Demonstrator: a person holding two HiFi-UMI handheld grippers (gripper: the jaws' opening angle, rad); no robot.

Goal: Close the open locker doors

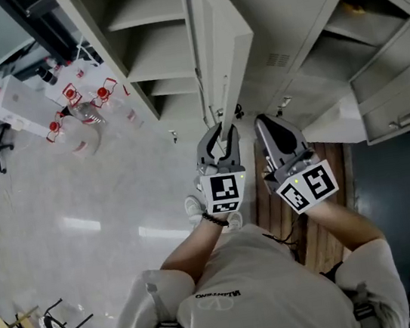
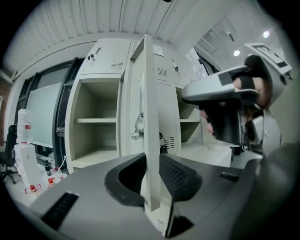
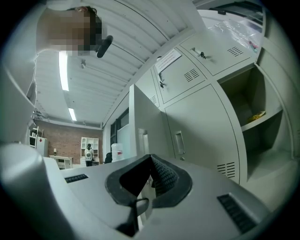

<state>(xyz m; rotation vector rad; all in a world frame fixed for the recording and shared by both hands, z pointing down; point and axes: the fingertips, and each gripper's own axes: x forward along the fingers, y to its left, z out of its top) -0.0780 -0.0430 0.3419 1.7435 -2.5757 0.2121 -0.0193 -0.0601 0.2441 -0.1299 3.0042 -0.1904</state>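
- The paper label (image 3: 167,59) stuck on an upper locker carries print too small to read. The upside-down print on the person's shirt (image 1: 217,295) is also unreadable.
- The marker cube (image 1: 224,191) on each gripper bears black-and-white squares and no words.
- The jug (image 2: 23,126) at far left has a red label that is illegible.
- The open locker door (image 2: 149,117) stands edge-on just ahead of both grippers, with its latch (image 2: 137,131) on the inner face. Its lower end is cut off behind the left gripper (image 2: 151,171).
- That gripper's jaws straddle the door's edge and seem to press on both faces.
- The right gripper (image 3: 151,161) has its jaws together with nothing between them, and it sits just beside the door.
- An open compartment (image 3: 253,93) at right holds a yellow thing (image 3: 257,115) too blurred to identify.
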